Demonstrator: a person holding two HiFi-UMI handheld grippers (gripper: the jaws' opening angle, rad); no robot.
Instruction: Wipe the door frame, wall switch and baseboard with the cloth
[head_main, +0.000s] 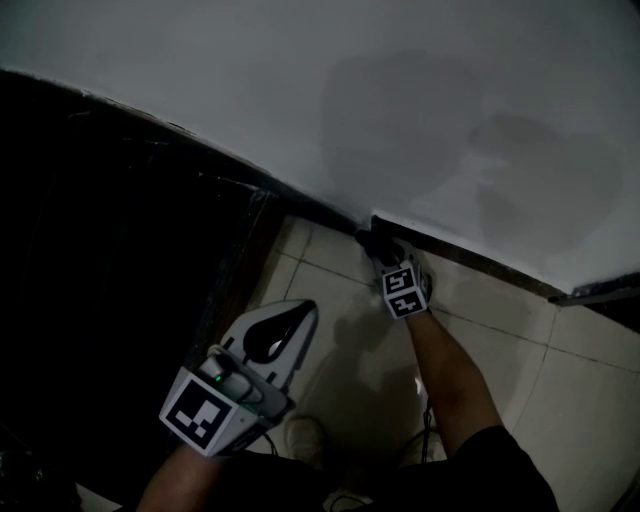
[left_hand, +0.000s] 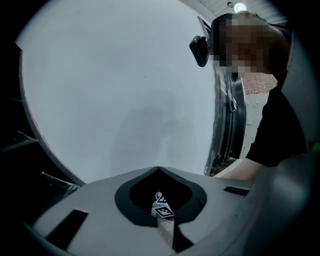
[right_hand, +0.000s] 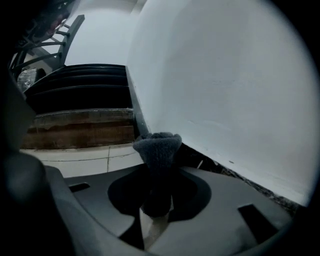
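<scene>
A dark grey cloth (right_hand: 157, 146) bunches out of my right gripper (right_hand: 156, 165), which is shut on it. In the head view that gripper (head_main: 374, 240) is low at the floor, with the cloth (head_main: 381, 243) against the dark baseboard (head_main: 480, 258) under the white wall (head_main: 300, 90). The baseboard (right_hand: 200, 159) runs right beside the cloth in the right gripper view. The black door frame (head_main: 240, 225) stands to the left. My left gripper (head_main: 303, 312) is held in the air over the tiles, shut with nothing in it (left_hand: 159, 169). No wall switch shows.
Pale floor tiles (head_main: 520, 380) spread below the wall. A light shoe (head_main: 305, 435) stands near my left gripper. A dark edge (head_main: 600, 292) juts in at the far right. The wall carries some darker patches (head_main: 500, 170).
</scene>
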